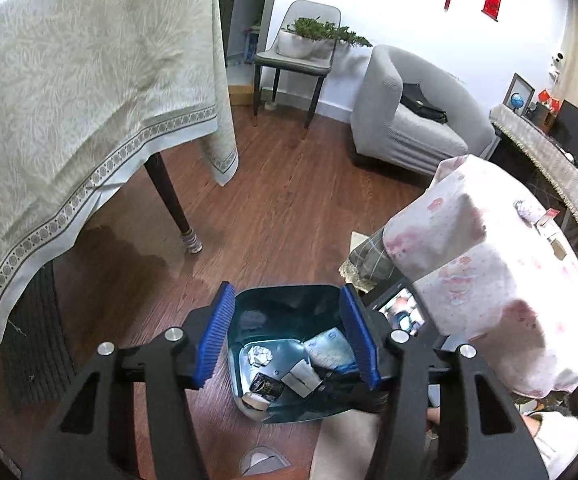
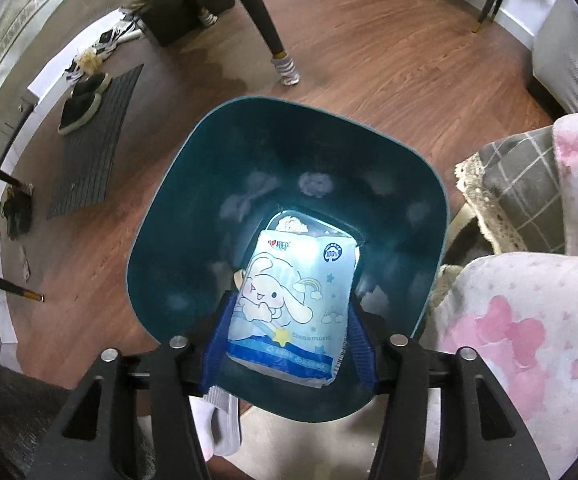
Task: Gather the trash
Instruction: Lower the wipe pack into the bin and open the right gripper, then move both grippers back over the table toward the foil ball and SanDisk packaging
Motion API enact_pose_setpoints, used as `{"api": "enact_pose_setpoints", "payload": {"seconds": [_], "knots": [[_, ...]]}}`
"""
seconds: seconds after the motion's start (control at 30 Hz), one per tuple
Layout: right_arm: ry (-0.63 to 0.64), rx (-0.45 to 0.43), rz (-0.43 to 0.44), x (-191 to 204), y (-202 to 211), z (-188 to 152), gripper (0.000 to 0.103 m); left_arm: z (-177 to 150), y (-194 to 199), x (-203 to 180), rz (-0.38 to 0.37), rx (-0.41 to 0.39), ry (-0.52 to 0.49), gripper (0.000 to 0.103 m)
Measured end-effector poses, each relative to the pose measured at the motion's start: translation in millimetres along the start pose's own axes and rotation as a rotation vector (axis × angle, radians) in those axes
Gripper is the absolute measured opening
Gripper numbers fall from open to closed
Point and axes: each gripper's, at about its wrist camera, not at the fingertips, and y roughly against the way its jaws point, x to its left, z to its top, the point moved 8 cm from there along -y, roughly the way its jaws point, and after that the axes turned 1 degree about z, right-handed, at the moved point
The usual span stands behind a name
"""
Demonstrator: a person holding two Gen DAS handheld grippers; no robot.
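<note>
A teal waste bin (image 2: 185, 248) stands on the wooden floor, straight below both grippers. My right gripper (image 2: 293, 302) points down into it, shut on a light-blue tissue pack (image 2: 293, 292) printed with a cartoon rabbit. From the left wrist view the same pack (image 1: 329, 346) sits low inside the bin (image 1: 273, 312), next to a crumpled paper ball (image 1: 259, 355), a black packet (image 1: 267, 387) and a small white box (image 1: 301, 376). My left gripper (image 1: 287, 288) hovers above the bin's rim, open, with nothing between its blue pads. A pink-patterned sleeve (image 1: 489, 280) reaches in from the right.
A table with a cream cloth (image 1: 89, 80) and dark leg (image 1: 169, 200) stands left of the bin. Behind are a grey sofa (image 1: 409, 120) and a chair with a plant (image 1: 301, 52). Black shoes (image 2: 83, 108) lie on a mat (image 2: 89, 152); a plaid cushion (image 2: 521, 184) lies right.
</note>
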Motion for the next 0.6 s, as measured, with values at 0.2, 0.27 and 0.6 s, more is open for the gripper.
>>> {"api": "enact_pose_setpoints", "payload": {"seconds": [0.2, 0.27, 0.6], "knots": [[0.024, 0.009, -0.011, -0.5, 3.6, -6.4, 0.069, 9.9, 9.1, 0.0, -0.005, -0.025, 0.027, 0.059], [0.035, -0.009, -0.003, 1.6, 12.3, -6.1, 0.069, 13.7, 12.8, -1.2, -0.008, -0.035, 0.033, 0.060], [0.050, -0.137, 0.054, 8.2, 73.5, -0.2, 0.069, 29.3, 21.8, -18.5, -0.024, -0.074, 0.024, 0.065]]}}
